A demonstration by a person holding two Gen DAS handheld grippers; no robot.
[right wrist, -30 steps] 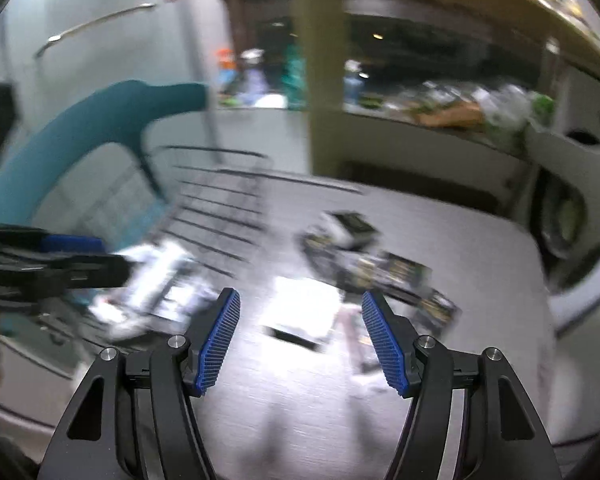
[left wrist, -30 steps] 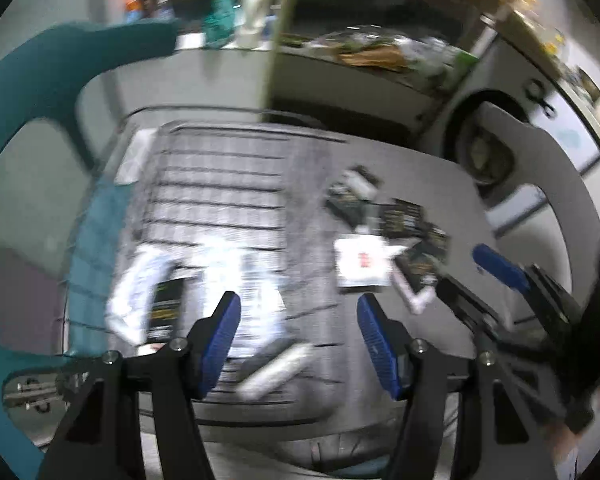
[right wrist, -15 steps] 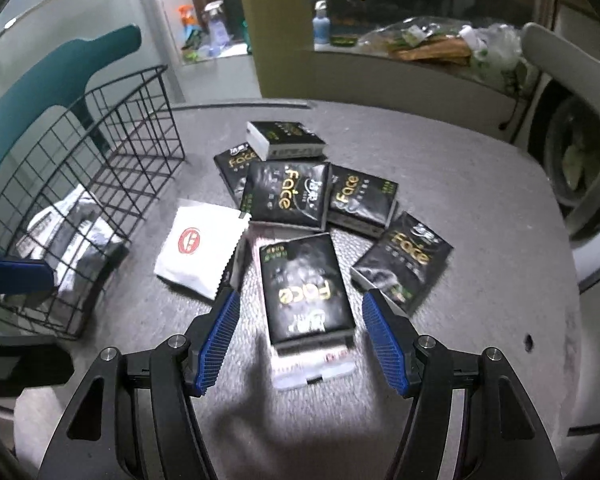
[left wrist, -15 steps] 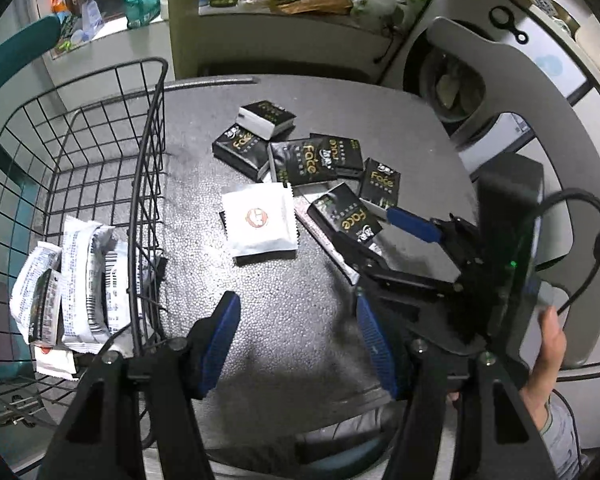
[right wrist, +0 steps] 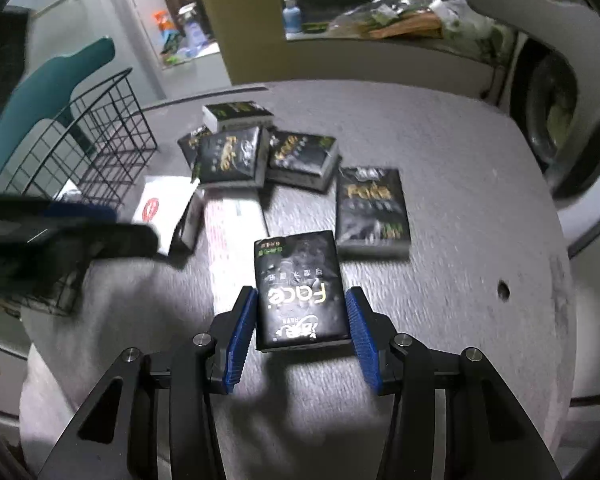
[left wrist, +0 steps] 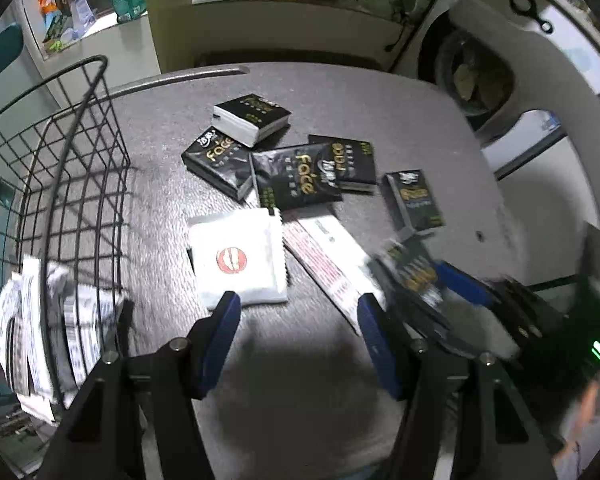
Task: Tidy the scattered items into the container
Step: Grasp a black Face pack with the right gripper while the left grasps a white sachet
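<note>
**Two claws low over the table, one pack between the right pads**

Your right gripper point(right wrist: 301, 320) has just been closing around a black tissue pack point(right wrist: 300, 288); both blue pads sit against its long sides, grasping it. Ahead of that claw lie more black packs point(right wrist: 372, 208). Your left gripper point(left wrist: 298, 314) stands released, nothing between its pads; a white sachet point(left wrist: 238, 258) lies just ahead of its left fingertip. Off to its left stands the wire basket point(left wrist: 82, 184), white packets point(left wrist: 24, 320) inside.
</note>
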